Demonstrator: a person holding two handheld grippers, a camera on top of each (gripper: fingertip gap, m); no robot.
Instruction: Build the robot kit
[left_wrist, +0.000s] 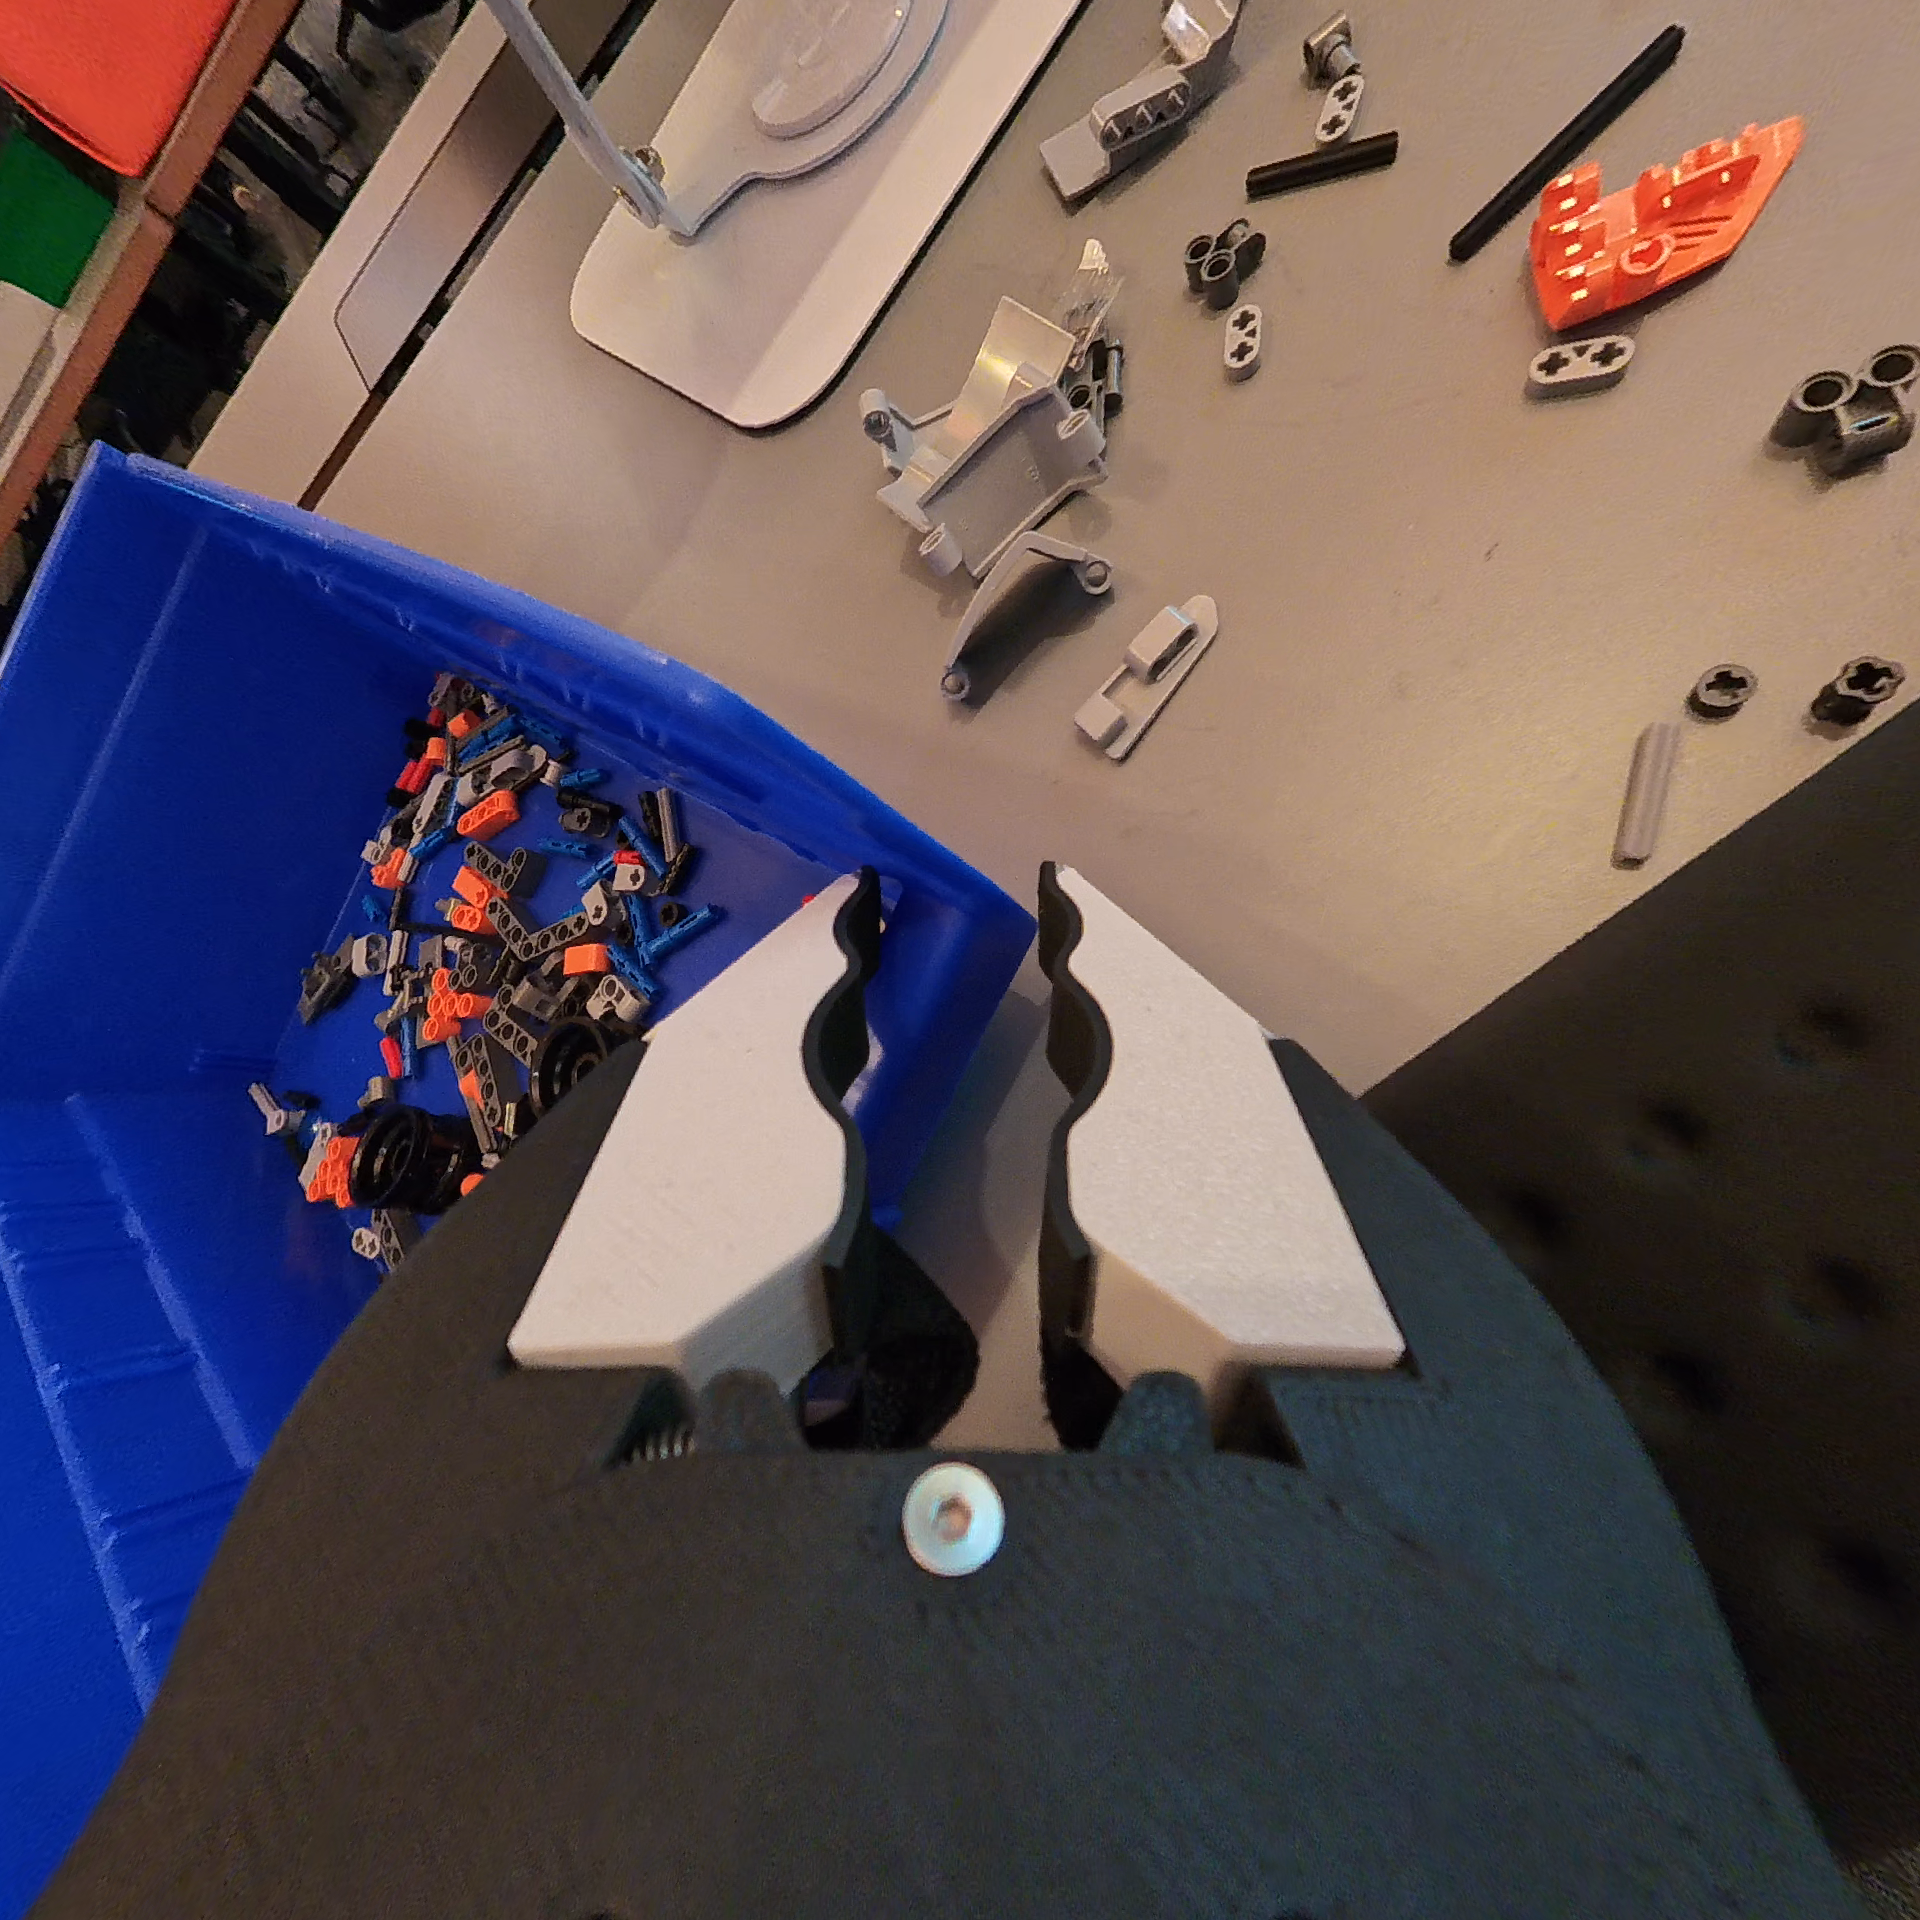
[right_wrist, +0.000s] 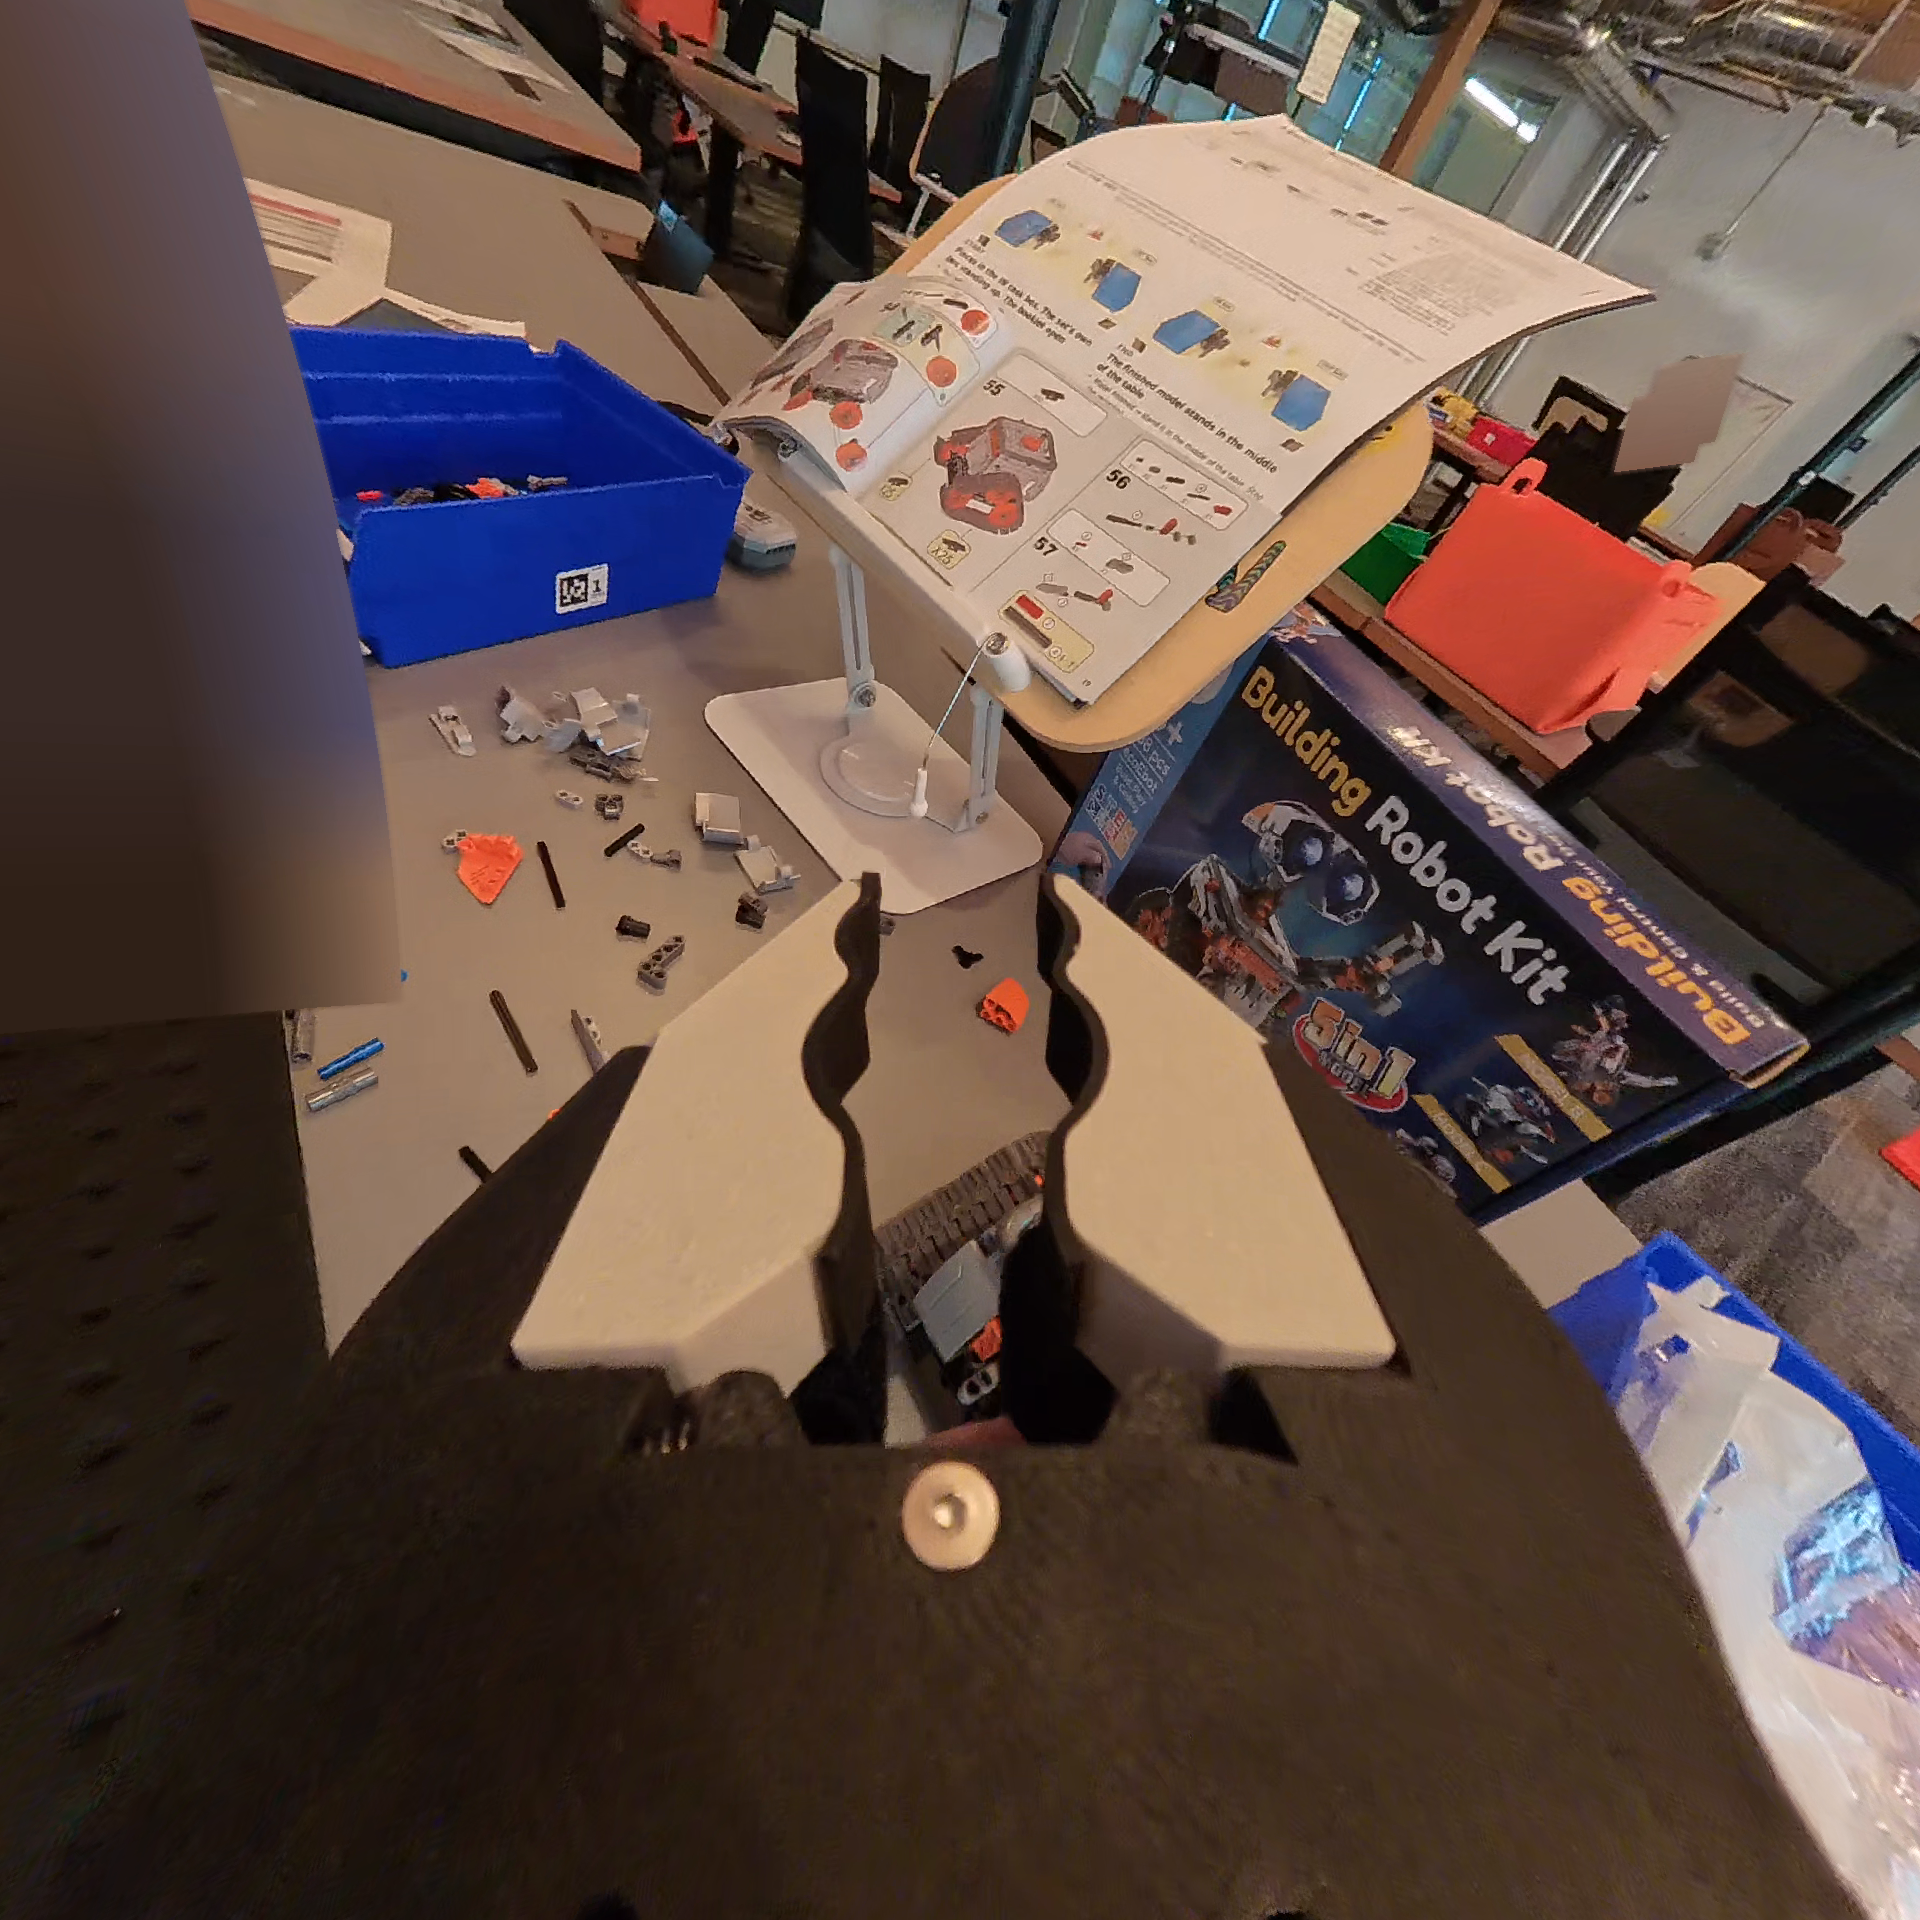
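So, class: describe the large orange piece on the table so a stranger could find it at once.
Start at the white stand base on the grey table. Beyond the scattered grey parts lies the orange shell piece, beside a long black axle. It is the only big orange part outside the blue bin.

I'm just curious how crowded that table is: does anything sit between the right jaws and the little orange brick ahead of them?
Nothing visible does. The orange brick lies on the table just past the right gripper, seen through its open jaws. A small black piece lies beyond it; a tracked assembly sits under the jaws.
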